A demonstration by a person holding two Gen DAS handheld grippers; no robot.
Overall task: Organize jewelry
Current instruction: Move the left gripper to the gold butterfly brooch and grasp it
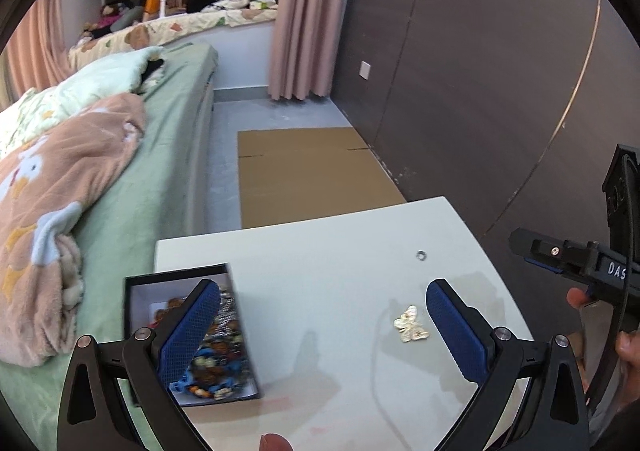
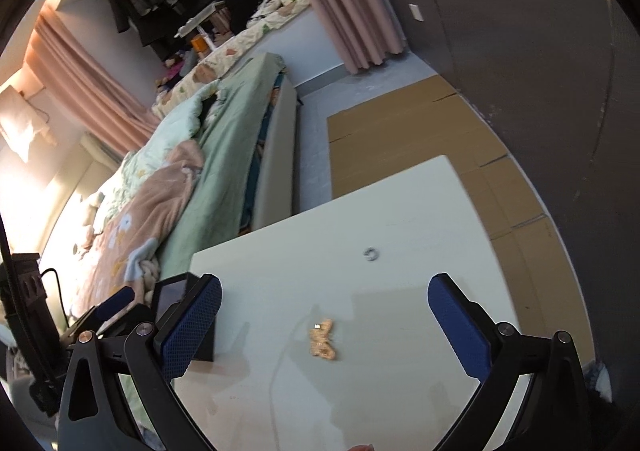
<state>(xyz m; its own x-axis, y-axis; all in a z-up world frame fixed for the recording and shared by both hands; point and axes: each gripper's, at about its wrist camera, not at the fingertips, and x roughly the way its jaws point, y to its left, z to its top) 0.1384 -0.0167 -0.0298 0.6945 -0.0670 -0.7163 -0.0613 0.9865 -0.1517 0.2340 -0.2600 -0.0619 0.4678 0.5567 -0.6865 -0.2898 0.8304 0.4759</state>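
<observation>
Looking down the left wrist view, the left gripper (image 1: pixel 324 315) stands wide apart and empty over the white table (image 1: pixel 320 243). Only this view shows inside the black box (image 1: pixel 188 335), which holds a heap of beaded jewelry (image 1: pixel 216 363) behind the left pad. The gold butterfly pendant (image 1: pixel 411 324) lies just inside the right pad, a small ring (image 1: pixel 421 255) farther off. The right wrist view shows the right gripper (image 2: pixel 324 315) spread fully and holding nothing; the pendant (image 2: pixel 322 339) lies between its pads, the ring (image 2: pixel 371 253) beyond, and only the box's outer corner (image 2: pixel 188 315) shows.
</observation>
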